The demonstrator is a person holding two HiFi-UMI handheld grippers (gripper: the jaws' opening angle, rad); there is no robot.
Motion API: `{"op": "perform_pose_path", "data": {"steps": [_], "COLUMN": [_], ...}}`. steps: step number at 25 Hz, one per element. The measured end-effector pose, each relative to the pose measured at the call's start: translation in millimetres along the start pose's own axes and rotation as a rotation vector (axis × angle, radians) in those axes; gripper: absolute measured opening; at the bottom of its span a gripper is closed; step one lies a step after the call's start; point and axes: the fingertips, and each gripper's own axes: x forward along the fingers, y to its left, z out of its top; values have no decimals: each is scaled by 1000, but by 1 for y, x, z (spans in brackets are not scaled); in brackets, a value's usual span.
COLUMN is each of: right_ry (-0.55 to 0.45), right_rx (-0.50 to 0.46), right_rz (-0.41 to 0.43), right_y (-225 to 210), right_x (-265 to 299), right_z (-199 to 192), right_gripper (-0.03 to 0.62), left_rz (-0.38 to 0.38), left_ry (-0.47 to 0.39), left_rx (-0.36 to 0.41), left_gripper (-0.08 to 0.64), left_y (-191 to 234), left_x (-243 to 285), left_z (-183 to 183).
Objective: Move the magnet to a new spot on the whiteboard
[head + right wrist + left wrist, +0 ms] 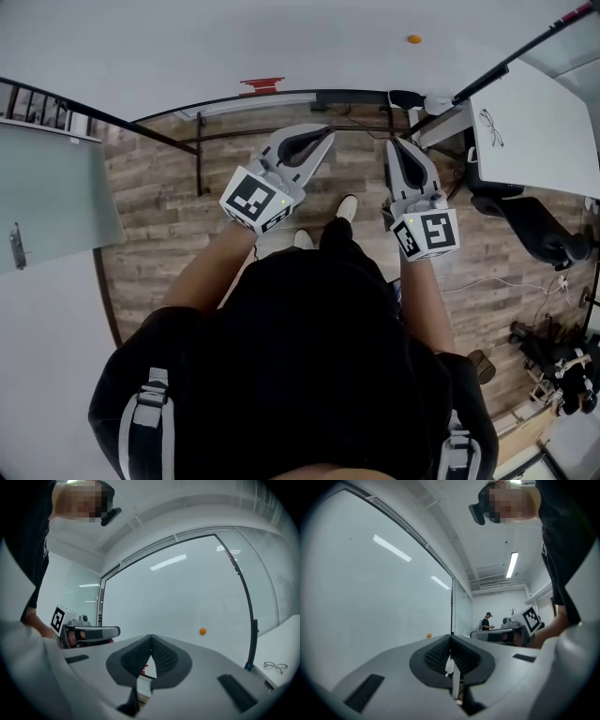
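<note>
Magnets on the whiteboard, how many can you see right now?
1. The orange magnet sits alone on the whiteboard, up ahead of the right gripper and apart from it. Board areas outside the views could hide more.

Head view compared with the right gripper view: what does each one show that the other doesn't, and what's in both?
Only the head view shows the wood floor, the person's shoes and a black chair. Only the right gripper view shows the ribbed pads of the right gripper, closed together with nothing between them, and light reflections on the whiteboard. Both show the orange magnet on that whiteboard, the glasses on the white table, and the left gripper.
</note>
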Motion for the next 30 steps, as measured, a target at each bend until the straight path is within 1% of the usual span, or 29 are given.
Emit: {"op": "perform_pose_path", "data": {"steps": [5,16,25,27,30], "right_ry": [-21,-26,-6,1,13], "right_rx": [1,-20,-13,-17,-23], "right_rz": [-34,-6,11,8,-12], "right_y": [-42,-116,-164,-171,-180], "right_x": [26,81,109,116,125], "right_z": [5,15,6,4,0], "right_gripper": [0,0,2,2,2], "left_rz": [32,88,154,171,177], "left_ry": [-4,-2,-1,8,18], "left_rx": [18,41,29,36,44], "left_gripper": [5,5,5,5,5], "left_y": [19,56,79,84,91], "left_x": [28,105,151,158,165], "left_z": [4,5,-2,-5,-9]}}
